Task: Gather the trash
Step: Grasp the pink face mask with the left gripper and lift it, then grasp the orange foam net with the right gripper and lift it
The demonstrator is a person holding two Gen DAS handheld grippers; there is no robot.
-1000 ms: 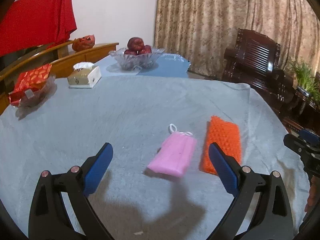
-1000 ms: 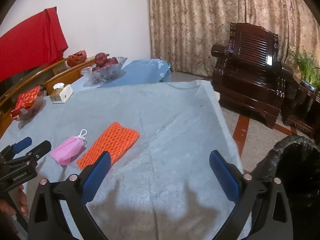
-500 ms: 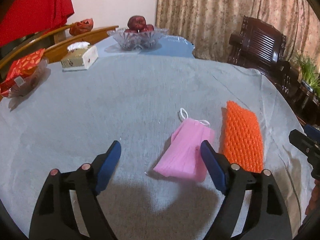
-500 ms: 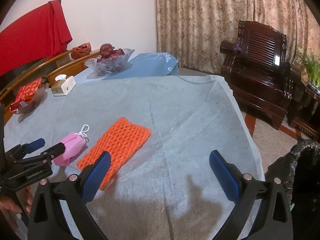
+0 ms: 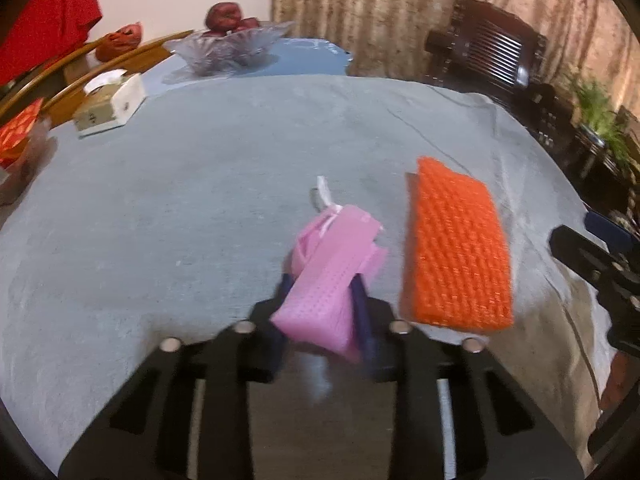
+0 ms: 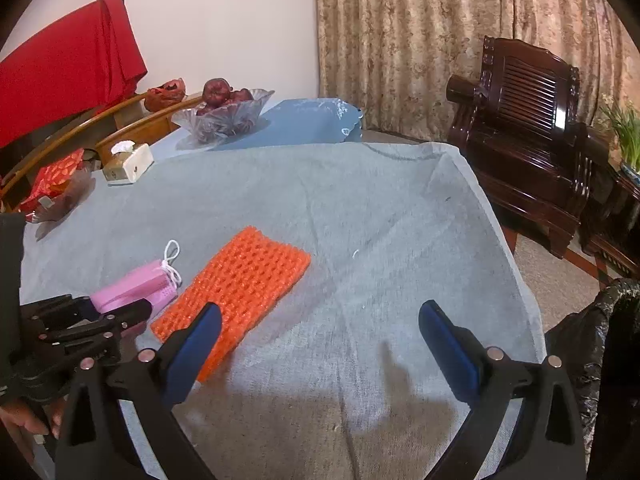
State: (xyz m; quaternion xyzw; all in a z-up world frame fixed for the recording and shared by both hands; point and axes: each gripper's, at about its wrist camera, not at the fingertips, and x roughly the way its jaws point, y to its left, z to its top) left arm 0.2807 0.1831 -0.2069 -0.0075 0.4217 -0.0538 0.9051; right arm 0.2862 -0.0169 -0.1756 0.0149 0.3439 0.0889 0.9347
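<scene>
A pink face mask (image 5: 332, 272) with white ear loops lies on the grey tablecloth (image 5: 180, 200). My left gripper (image 5: 320, 286) is closing on it, and its blue pads squeeze the crumpled mask from both sides. Just right of the mask lies a flat orange foam net (image 5: 456, 248). The right wrist view shows the mask (image 6: 136, 288) in the left gripper (image 6: 116, 316), with the orange net (image 6: 240, 284) beside it. My right gripper (image 6: 320, 314) hovers open over bare cloth, its left finger above the net's near corner. A black trash bag (image 6: 608, 340) hangs off the table's right edge.
A tissue box (image 5: 110, 106), a glass fruit bowl (image 5: 228, 46) and a dish with a red packet (image 5: 16, 136) stand along the far left. A dark wooden armchair (image 6: 528, 120) is beyond the table's right edge. A hand (image 6: 24, 420) holds the left gripper.
My left gripper came down and forward onto the pink mask and closed from wide open onto it, crumpling it. The right gripper drifted slightly toward the orange net and stays open.
</scene>
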